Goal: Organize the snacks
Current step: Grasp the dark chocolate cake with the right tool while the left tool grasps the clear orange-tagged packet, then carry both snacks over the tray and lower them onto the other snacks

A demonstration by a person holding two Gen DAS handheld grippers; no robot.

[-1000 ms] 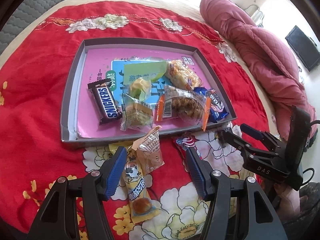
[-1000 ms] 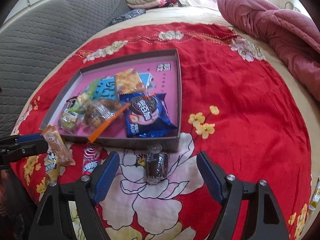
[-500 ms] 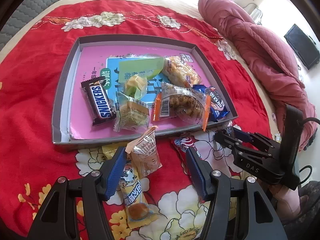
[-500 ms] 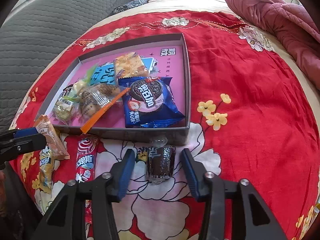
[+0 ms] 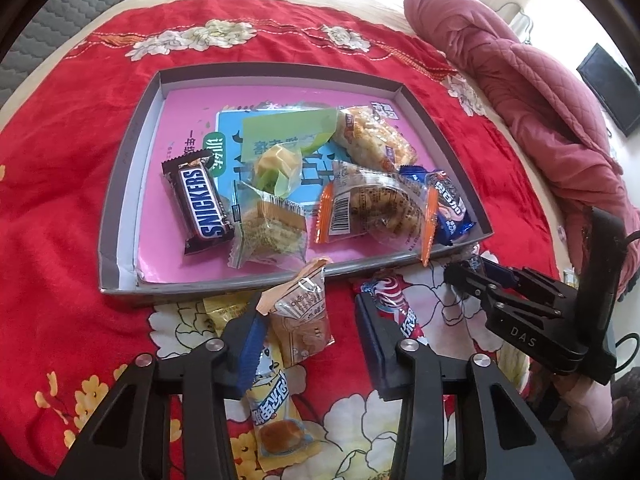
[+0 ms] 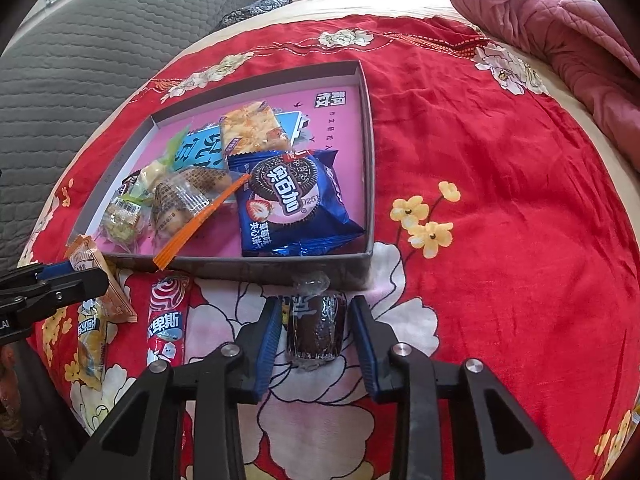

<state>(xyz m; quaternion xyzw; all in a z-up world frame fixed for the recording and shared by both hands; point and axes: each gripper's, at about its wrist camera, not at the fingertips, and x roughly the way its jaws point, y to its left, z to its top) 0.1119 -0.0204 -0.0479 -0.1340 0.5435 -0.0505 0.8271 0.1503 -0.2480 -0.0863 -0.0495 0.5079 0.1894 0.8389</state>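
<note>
A grey tray (image 5: 120, 184) with a pink floor lies on the red flowered bedspread and holds several snacks, among them a Snickers bar (image 5: 200, 200) and a blue Oreo packet (image 6: 292, 200). In front of the tray my left gripper (image 5: 310, 320) is closing around an orange-topped clear snack packet (image 5: 302, 320). Its left pad touches the packet and its right pad stands apart. My right gripper (image 6: 316, 312) is closing around a brown cake (image 6: 316, 328) in clear wrap. Its pads are a sliver off the wrap's sides.
A red-and-white candy stick (image 5: 394, 300) and a yellow packet (image 5: 276, 412) lie on the bedspread between the two grippers. A pink quilt (image 5: 540, 92) is heaped at the right. Grey quilted padding (image 6: 80, 60) rises at the left, folded clothes behind it.
The right jaws came in from wide to close beside the brown cake. The left jaws narrowed around the orange-topped packet. Both hands stayed about where they were.
</note>
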